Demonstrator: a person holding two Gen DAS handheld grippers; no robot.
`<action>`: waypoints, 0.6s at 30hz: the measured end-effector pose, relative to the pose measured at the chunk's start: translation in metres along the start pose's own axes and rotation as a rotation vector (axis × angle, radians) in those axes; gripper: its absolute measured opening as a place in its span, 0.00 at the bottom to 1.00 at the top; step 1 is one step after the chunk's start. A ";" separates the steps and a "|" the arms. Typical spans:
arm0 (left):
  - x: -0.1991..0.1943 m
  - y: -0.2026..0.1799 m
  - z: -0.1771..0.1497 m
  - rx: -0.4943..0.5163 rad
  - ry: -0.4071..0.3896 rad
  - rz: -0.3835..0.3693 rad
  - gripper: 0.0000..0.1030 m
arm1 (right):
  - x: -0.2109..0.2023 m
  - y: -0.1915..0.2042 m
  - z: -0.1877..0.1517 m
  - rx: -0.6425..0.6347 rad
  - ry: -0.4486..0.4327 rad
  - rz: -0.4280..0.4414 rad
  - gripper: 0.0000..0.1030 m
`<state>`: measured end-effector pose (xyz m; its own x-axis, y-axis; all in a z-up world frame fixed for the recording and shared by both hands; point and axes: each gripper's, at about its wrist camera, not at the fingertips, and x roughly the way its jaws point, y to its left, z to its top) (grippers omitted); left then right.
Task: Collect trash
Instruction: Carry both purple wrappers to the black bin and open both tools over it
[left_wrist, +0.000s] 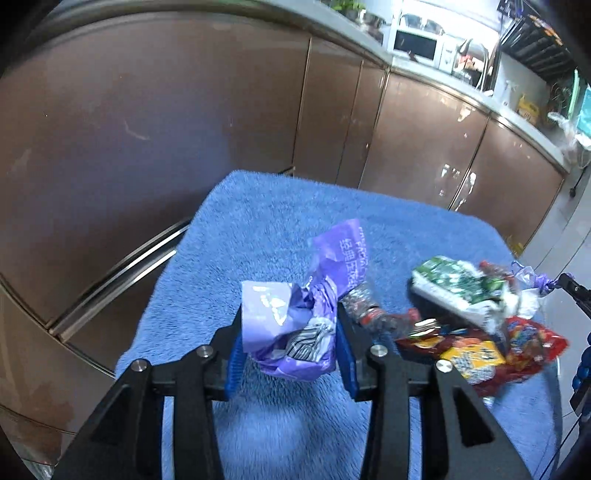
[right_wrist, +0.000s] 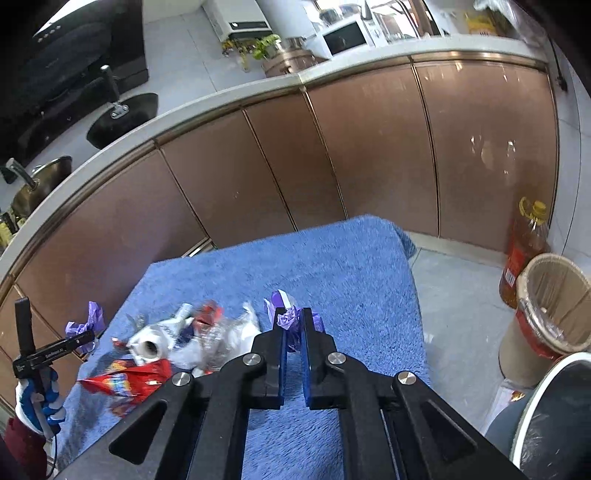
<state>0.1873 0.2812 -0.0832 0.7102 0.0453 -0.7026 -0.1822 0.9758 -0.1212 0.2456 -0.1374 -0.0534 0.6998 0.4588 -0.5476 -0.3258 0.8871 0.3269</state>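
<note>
Left tool (left_wrist: 290, 341) is clenching the purple wrapper (left_wrist: 295, 321) at frame centre; right tool (right_wrist: 293, 328) is apparently pinching a purple scrap (right_wrist: 291, 319). Lifting slowly, keeping both grips firm.

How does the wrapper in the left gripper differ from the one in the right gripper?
The left gripper holds a bulky crumpled lilac wrapper with white print; the right gripper pinches a thin scrap of darker purple wrapper. The left jaws stand wide around theirs, the right nearly together. Both are crumpled purple plastic, above the blue towel.
</note>
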 end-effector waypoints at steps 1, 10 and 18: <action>-0.008 -0.001 0.000 0.002 -0.010 -0.004 0.38 | -0.007 0.004 0.001 -0.007 -0.008 0.003 0.06; -0.077 -0.052 0.001 0.071 -0.062 -0.121 0.38 | -0.084 0.016 -0.012 0.000 -0.086 -0.016 0.06; -0.099 -0.181 0.000 0.234 -0.028 -0.318 0.38 | -0.178 -0.040 -0.043 0.080 -0.159 -0.191 0.06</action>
<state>0.1500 0.1002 0.0085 0.7252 -0.2642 -0.6359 0.2076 0.9644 -0.1640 0.1063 -0.2521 -0.0024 0.8369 0.2637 -0.4796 -0.1310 0.9473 0.2922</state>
